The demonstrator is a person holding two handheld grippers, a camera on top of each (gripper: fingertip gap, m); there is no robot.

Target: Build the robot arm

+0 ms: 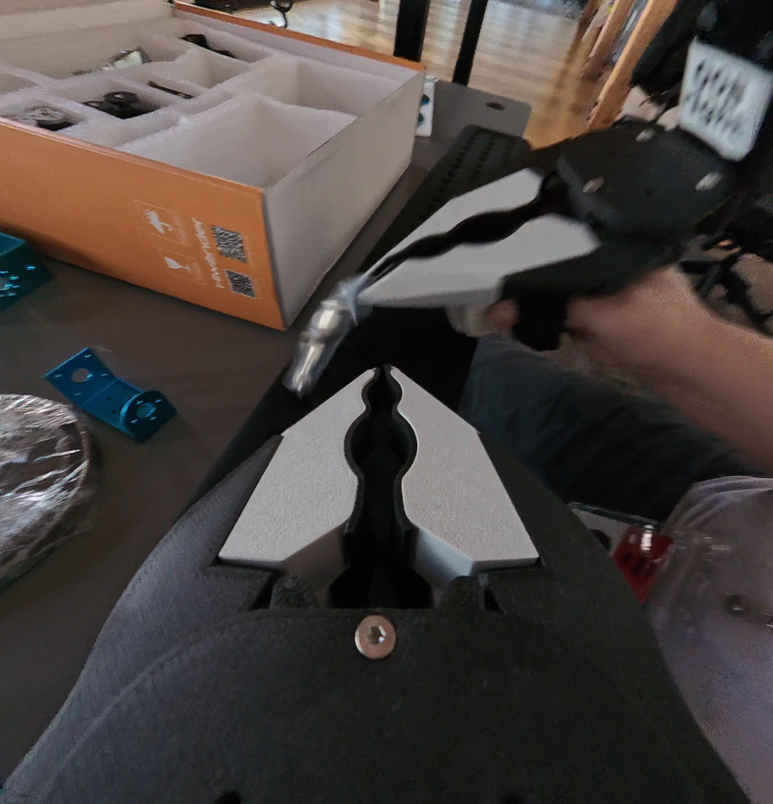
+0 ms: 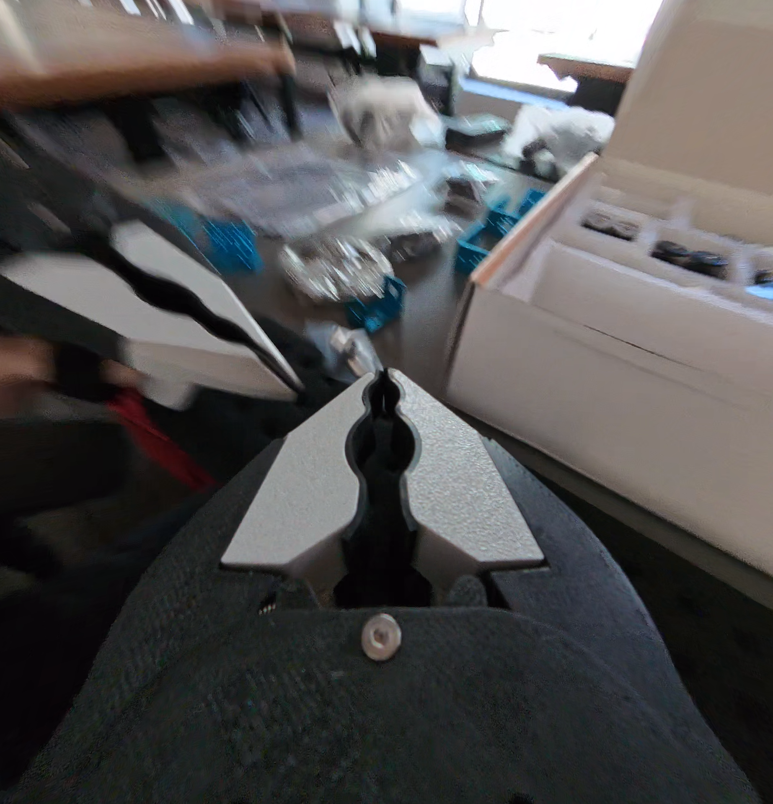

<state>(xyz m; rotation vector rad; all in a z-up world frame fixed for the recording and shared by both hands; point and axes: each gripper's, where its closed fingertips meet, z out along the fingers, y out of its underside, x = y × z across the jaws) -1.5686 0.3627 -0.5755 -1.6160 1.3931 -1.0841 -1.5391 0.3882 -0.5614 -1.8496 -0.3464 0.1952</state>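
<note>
Left gripper (image 1: 385,370): seen from its own wrist view with the fingers clenched together, tips touching, nothing between them; it is held above the tabletop edge.
Right gripper (image 1: 354,289): seen in the left wrist view reaching in from the right, held by a hand (image 1: 602,322); its fingers are clenched on the clear plastic of a small bag.
Bagged metal part (image 1: 317,348): a small silvery piece in clear wrap is hung from the right gripper's tips, just above and left of the left gripper's tips, over the tabletop edge; in the right wrist view it is glimpsed just beyond the tips, blurred.
Orange box (image 1: 127,213): an open carton with white foam compartments is set on the tabletop (image 1: 167,370), behind the held part; dark parts are seen in its far compartments.
Blue bracket (image 1: 110,398): a perforated blue metal piece is lain on the tabletop, left of the left gripper.
Wrapped disc (image 1: 27,474): a round object in shiny plastic film is rested at the left edge, near the blue bracket.
Right wrist view: heavily blurred; more blue pieces and wrapped items are made out on the tabletop.
</note>
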